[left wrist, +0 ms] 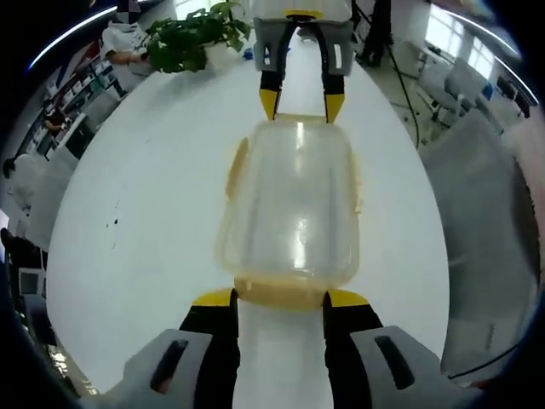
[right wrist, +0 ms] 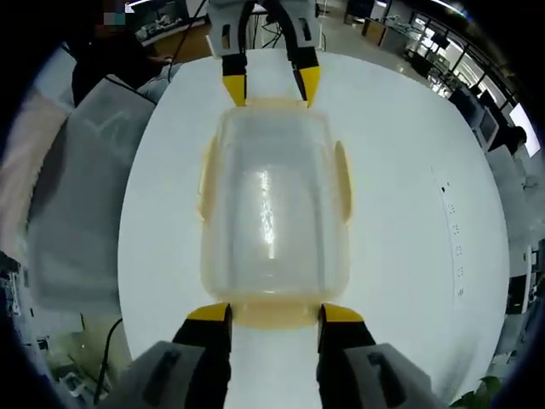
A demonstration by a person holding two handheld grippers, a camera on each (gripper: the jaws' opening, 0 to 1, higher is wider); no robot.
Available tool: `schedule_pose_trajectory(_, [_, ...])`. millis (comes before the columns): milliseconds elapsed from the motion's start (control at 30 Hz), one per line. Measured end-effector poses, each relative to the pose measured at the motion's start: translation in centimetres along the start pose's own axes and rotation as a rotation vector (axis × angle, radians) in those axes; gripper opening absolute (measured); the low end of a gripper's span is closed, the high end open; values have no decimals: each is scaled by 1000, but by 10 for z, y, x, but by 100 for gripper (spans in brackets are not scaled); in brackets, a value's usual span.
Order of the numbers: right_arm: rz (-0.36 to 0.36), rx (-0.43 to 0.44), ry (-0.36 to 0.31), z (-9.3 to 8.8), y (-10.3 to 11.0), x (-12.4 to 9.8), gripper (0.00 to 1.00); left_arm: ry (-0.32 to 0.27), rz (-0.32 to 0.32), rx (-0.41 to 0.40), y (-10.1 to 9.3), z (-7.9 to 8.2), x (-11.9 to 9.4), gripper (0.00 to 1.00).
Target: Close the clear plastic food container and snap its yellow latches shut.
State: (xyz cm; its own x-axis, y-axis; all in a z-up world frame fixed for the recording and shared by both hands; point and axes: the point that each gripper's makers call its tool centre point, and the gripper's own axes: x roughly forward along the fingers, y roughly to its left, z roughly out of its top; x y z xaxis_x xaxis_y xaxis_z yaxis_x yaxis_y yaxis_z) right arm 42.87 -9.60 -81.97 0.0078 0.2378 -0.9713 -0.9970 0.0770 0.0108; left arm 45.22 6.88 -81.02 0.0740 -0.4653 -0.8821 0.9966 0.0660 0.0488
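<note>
The clear plastic food container (left wrist: 291,209) (right wrist: 272,213) lies on a round white table (left wrist: 153,221) (right wrist: 409,213) with its lid on. Yellow latches stick out on its long sides (left wrist: 236,166) (right wrist: 342,181). My left gripper (left wrist: 281,298) is open, its yellow-tipped jaws flanking the yellow end latch (left wrist: 281,292) nearest it. At the opposite end my right gripper (right wrist: 275,313) is open the same way around the other end latch (right wrist: 274,315). Each gripper faces the other across the container: the right gripper (left wrist: 301,104) at the top of the left gripper view, the left gripper (right wrist: 271,85) at the top of the right gripper view.
A potted green plant (left wrist: 192,38) stands at the table's far edge. A grey, plastic-covered object (left wrist: 485,221) (right wrist: 85,187) sits beside the table. A dark cable (right wrist: 106,349) hangs near the table edge. Desks and seated people are in the background.
</note>
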Motion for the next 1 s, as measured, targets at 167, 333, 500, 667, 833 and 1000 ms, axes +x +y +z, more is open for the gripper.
schedule_pose_trajectory(167, [7, -11, 16, -6, -1, -1, 37, -5, -2, -8, -1, 4, 6, 36])
schedule_pose_trajectory(333, [12, -14, 25, -11, 0, 1, 37, -8, -11, -12, -3, 6, 11, 36])
schedule_pose_trajectory(500, [14, -19, 30, -12, -2, 2, 37, -14, -20, -29, -4, 5, 15, 36])
schedule_pose_trajectory(667, [17, -24, 39, -15, 0, 7, 37, -7, -30, -25, -6, 4, 19, 36])
schedule_pose_trajectory(833, [11, -17, 34, -17, -1, 6, 37, -15, -29, -27, -6, 5, 22, 36])
schedule_pose_trajectory(1000, [1, -16, 34, -18, -3, 7, 37, -17, -27, -30, -6, 5, 22, 37])
